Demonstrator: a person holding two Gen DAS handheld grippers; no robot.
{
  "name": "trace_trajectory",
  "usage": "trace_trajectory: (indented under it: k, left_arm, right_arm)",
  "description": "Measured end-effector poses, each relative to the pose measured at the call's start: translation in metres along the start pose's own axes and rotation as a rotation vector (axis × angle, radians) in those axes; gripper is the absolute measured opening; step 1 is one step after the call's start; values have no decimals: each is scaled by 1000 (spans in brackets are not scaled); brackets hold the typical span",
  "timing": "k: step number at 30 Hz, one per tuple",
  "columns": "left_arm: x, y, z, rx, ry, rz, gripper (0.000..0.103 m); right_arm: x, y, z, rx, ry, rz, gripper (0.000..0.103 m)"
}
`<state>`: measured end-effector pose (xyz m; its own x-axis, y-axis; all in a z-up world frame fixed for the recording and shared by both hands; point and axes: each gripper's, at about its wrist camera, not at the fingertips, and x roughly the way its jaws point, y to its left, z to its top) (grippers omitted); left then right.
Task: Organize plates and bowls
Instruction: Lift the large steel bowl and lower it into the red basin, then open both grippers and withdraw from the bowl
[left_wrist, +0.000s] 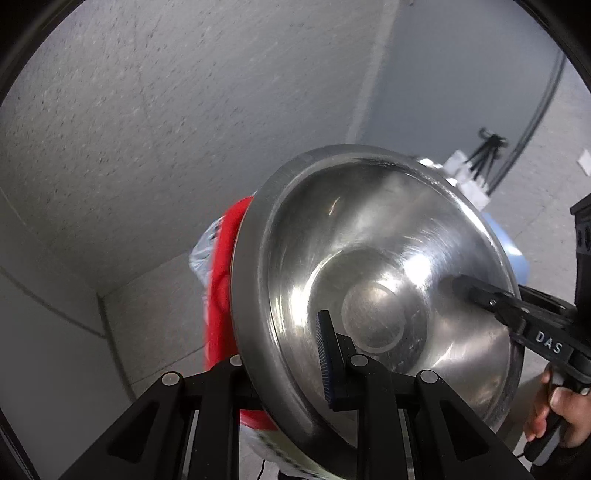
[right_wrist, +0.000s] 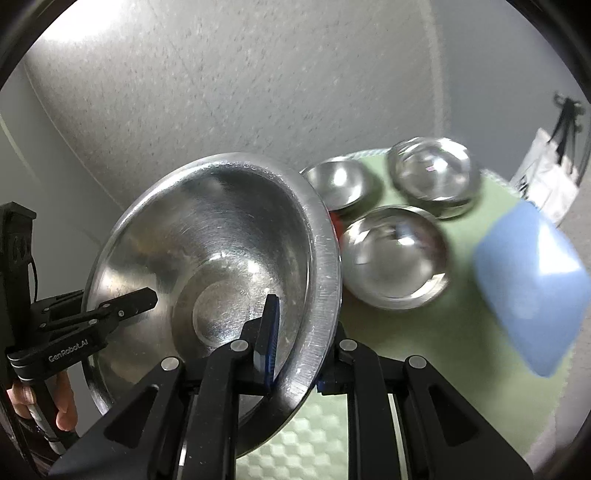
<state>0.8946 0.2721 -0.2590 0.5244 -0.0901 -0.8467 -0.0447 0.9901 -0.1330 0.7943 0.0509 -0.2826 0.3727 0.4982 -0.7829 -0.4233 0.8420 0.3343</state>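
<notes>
A large steel bowl (left_wrist: 373, 266) is held up in the air between both grippers, tilted, its inside facing both cameras. My left gripper (left_wrist: 295, 369) is shut on its rim, one blue pad inside the bowl. My right gripper (right_wrist: 295, 354) is shut on the opposite rim of the same bowl (right_wrist: 207, 251). In the right wrist view, three smaller steel bowls (right_wrist: 395, 258) (right_wrist: 338, 182) (right_wrist: 434, 171) stand upright on a green mat (right_wrist: 424, 339). Each view shows the other gripper's finger inside the bowl.
A blue object (right_wrist: 532, 291) lies on the mat at the right. A red container (left_wrist: 221, 288) shows behind the big bowl in the left wrist view. A textured grey wall (left_wrist: 147, 110) is close behind. A white bag (right_wrist: 543, 173) and black tripod stand at far right.
</notes>
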Motion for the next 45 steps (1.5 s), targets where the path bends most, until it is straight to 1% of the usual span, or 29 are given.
trace_trajectory:
  k: [2,6,7,8,10,11,13,14,16,17,20,21,22,23,24,25,28,29,31,32,33,34,36,37,38,41,42,43,45]
  left_arm:
    - [19,14,-2,-12,33,5,16]
    - [37,27,-4,-12,64,19,16]
    - [43,28,3,-15,71,17,16]
    - [53,27,14,-14,77,21,16]
    - [61,26,18,0,80,35,16]
    - [66,25,26,0,81,32,16]
    - [73,19,30,-1,84,26,16]
    - [76,15,40,2,84,28,16]
    - [81,13,49,18,72,44,17]
    - [80,9,52,23,68,47,19]
    - [73,-3,47,30,55,64,22]
    - [73,-6,48,32,51,70,26]
    - [67,-7,47,31,51,69,27]
    - [68,-8,47,26,51,72,29]
    - [69,-8,46,18,56,66,34]
    - [70,-9,48,15,56,59,38]
    - [72,-18,48,28,63,63,45]
    - [71,-21,47,34,66,70,47]
    - [70,-27,45,37,70,56,56]
    - [67,-27,43,33,74,45,58]
    - [65,-27,41,26,78,34,63]
    - [63,-28,40,14,82,19,70]
    - [59,-28,39,-10,76,11,75]
    - [54,-27,38,-15,69,19,79]
    - [51,-27,38,-21,65,28,80]
    - [42,-28,35,-31,52,56,85]
    - [38,-29,34,-36,45,83,87]
    - [29,-29,32,-41,33,109,87]
    - [13,-30,30,-67,-12,141,90]
  right_arm:
    - [21,4,2,12,34,5,17]
    - [45,7,1,24,82,-7,19]
    - [50,8,3,27,90,-9,19]
    - [55,8,2,32,97,-14,19]
    - [64,7,2,42,112,-16,20]
    - [67,8,1,45,119,-18,20]
    - [71,8,-1,47,128,-30,22]
    - [76,6,-1,54,133,-31,23]
    - [81,5,-4,64,146,-34,23]
    - [87,8,-1,68,154,-38,23]
    - [96,15,1,50,150,-67,24]
    - [99,17,2,46,149,-73,26]
    - [100,19,2,46,151,-76,26]
    - [102,21,3,43,155,-83,30]
    - [101,21,0,40,158,-86,36]
    - [101,24,-1,38,159,-87,38]
    - [98,31,0,34,162,-89,58]
    - [97,32,0,37,164,-80,60]
    - [96,35,0,39,164,-83,62]
    - [95,36,-1,41,162,-79,64]
    - [92,35,-1,45,159,-72,66]
    - [90,34,-2,49,155,-69,66]
    - [84,33,-2,70,152,-69,68]
    - [80,32,-2,75,140,-66,70]
    - [76,33,-2,74,128,-67,72]
    - [64,30,-6,79,106,-66,73]
    - [61,29,-8,80,97,-61,73]
    - [55,27,-11,82,86,-59,73]
    - [46,23,-14,83,59,-63,73]
